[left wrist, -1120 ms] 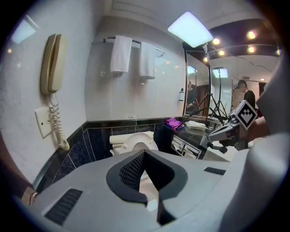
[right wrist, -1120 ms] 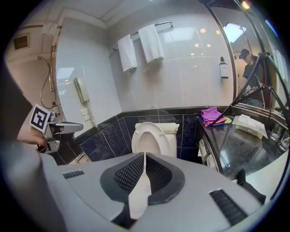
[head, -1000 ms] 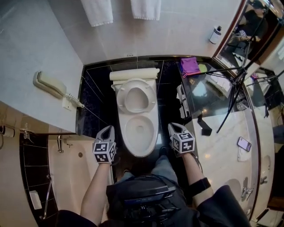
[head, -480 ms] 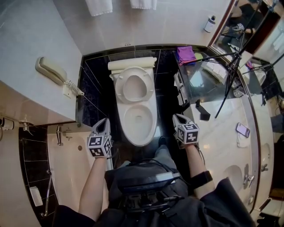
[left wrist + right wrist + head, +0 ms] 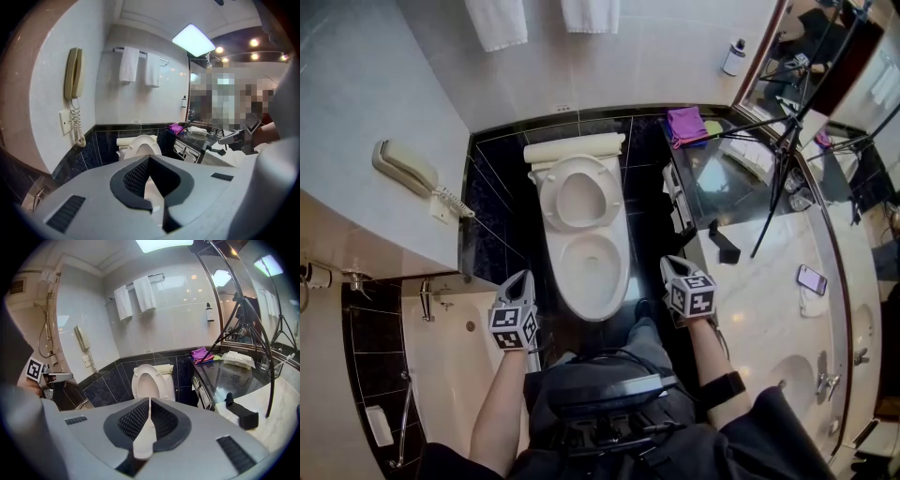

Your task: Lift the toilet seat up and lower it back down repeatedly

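The white toilet (image 5: 592, 267) stands in the middle of the head view with its bowl uncovered. Its seat (image 5: 578, 197) is raised and leans on the tank (image 5: 574, 148); the seat (image 5: 140, 146) also shows past the left jaws, and the seat (image 5: 149, 380) past the right jaws. My left gripper (image 5: 522, 278) hovers left of the bowl's front, clear of it. Its jaws (image 5: 149, 161) stand a little apart with nothing between them. My right gripper (image 5: 668, 265) hovers to the right of the bowl's front, shut (image 5: 150, 401) on nothing.
A wall phone (image 5: 405, 169) hangs at the left above the bathtub (image 5: 441, 375). A stone counter (image 5: 769, 281) at the right carries a purple cloth (image 5: 686, 124), a black block (image 5: 724, 246), a mobile phone (image 5: 815, 278) and a tripod (image 5: 778, 169). Towels (image 5: 497, 21) hang on the back wall.
Both grippers have drawn back from the toilet toward my body. The seat has stayed raised.
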`<state>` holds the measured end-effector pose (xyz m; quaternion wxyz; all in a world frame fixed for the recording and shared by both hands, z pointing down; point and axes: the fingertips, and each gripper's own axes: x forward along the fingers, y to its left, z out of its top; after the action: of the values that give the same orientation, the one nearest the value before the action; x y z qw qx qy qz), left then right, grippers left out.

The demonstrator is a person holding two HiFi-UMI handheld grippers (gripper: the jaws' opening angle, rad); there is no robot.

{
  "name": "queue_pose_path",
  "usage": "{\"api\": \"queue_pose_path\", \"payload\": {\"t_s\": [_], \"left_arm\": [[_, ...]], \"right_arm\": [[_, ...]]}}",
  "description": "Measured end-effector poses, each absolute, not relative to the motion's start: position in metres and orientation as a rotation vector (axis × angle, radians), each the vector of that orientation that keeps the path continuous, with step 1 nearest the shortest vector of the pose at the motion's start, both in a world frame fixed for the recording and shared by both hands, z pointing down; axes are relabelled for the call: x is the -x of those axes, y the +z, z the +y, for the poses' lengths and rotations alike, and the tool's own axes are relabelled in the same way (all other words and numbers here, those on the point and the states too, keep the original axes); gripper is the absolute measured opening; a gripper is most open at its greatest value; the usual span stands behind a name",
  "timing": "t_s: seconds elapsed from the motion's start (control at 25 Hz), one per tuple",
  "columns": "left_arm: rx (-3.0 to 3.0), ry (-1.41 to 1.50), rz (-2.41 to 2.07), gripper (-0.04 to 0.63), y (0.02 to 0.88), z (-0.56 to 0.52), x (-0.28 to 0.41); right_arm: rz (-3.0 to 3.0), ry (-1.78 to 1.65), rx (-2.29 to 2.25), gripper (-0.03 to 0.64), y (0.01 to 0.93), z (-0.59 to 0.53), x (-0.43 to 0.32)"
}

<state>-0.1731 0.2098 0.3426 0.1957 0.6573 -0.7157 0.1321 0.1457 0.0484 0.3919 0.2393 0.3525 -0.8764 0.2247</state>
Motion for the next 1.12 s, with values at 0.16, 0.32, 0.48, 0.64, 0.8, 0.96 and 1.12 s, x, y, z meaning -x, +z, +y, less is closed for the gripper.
{"api": "queue_pose_path", "payload": {"t_s": [0.16, 0.32, 0.48, 0.64, 0.8, 0.96, 1.12], "left_arm": [[-1.839, 0.38, -2.0, 0.0, 0.343, 0.205, 0.17], [-1.838, 0.386, -1.998, 0.0, 0.344, 0.195, 0.171], [-1.83, 0.398, -1.997, 0.0, 0.347, 0.182, 0.175], [-1.832, 0.421, -1.992, 0.0, 0.353, 0.161, 0.177], [-1.828, 0.441, -1.982, 0.0, 0.363, 0.132, 0.179], [-1.82, 0.469, -1.977, 0.0, 0.376, 0.105, 0.182], [-1.809, 0.482, -1.97, 0.0, 0.389, 0.08, 0.185]], "right_arm": [[-2.405, 0.601, -0.956, 0.031, 0.391, 0.043, -0.143], [-2.394, 0.557, -0.956, 0.031, 0.394, 0.031, -0.138], [-2.381, 0.442, -0.918, 0.037, 0.392, 0.012, -0.122], [-2.392, 0.312, -0.845, 0.089, 0.379, -0.015, -0.091], [-2.387, 0.192, -0.766, 0.133, 0.377, -0.05, -0.057], [-2.368, 0.107, -0.68, 0.171, 0.389, -0.08, -0.024], [-2.35, 0.033, -0.62, 0.201, 0.406, -0.113, 0.006]]}}
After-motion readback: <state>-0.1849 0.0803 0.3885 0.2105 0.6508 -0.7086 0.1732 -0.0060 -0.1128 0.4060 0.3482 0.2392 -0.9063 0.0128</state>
